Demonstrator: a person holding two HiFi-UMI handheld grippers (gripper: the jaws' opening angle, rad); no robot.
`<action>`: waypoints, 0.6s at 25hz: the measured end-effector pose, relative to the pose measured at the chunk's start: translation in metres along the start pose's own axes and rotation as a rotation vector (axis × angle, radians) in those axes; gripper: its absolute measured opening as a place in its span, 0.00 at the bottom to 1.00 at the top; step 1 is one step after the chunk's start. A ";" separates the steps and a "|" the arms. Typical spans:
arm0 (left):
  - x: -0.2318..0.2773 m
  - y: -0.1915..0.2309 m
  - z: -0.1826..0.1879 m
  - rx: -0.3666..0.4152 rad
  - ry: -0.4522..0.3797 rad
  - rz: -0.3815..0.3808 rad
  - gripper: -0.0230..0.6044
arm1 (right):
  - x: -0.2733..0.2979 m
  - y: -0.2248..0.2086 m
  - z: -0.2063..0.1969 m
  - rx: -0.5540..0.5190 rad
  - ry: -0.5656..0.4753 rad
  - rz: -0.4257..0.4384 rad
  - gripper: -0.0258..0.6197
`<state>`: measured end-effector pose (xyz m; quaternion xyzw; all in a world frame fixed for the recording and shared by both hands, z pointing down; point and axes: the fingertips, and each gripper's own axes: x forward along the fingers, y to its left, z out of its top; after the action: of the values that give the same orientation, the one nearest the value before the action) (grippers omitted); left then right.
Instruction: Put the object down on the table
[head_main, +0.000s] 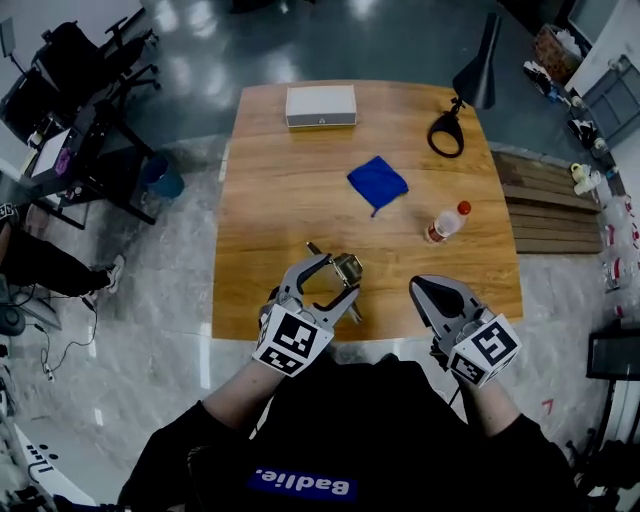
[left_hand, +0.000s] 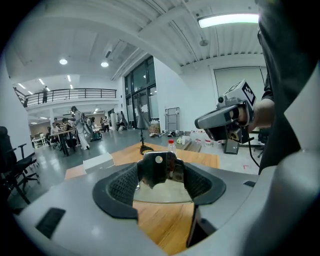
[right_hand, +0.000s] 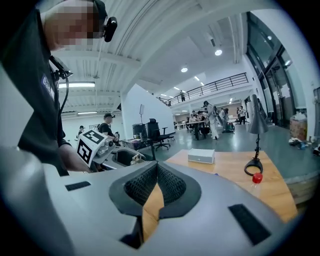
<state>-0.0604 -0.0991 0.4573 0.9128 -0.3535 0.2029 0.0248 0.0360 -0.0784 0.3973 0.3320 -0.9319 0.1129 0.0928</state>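
In the head view, our left gripper (head_main: 338, 272) and right gripper (head_main: 422, 287) hang over the wooden table's (head_main: 270, 200) near edge. Bare wood lies open ahead, up to a blue cloth (head_main: 377, 183) and a capped bottle (head_main: 446, 223). In the left gripper view, the fingers clamp a metal object (left_hand: 156, 167) over the wood. In the right gripper view, the fingers press together, empty.

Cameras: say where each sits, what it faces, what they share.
Head view: on head, steeply down at table; left gripper, right gripper show.
Left gripper view: on it, along jaws shut on a metal object; right gripper shows.
Right gripper view: on it, along shut jaws; torso, left gripper show.
All share bottle, box.
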 end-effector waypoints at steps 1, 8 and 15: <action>0.005 0.001 -0.007 -0.003 0.016 -0.007 0.50 | 0.002 0.000 -0.001 0.002 0.004 -0.001 0.05; 0.056 0.003 -0.051 -0.031 0.137 -0.015 0.50 | 0.005 -0.020 -0.007 0.008 0.037 0.039 0.05; 0.094 0.006 -0.098 -0.074 0.266 0.000 0.50 | 0.004 -0.047 -0.015 0.025 0.070 0.082 0.05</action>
<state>-0.0361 -0.1451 0.5836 0.8763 -0.3543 0.3090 0.1049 0.0644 -0.1124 0.4195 0.2903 -0.9395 0.1397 0.1163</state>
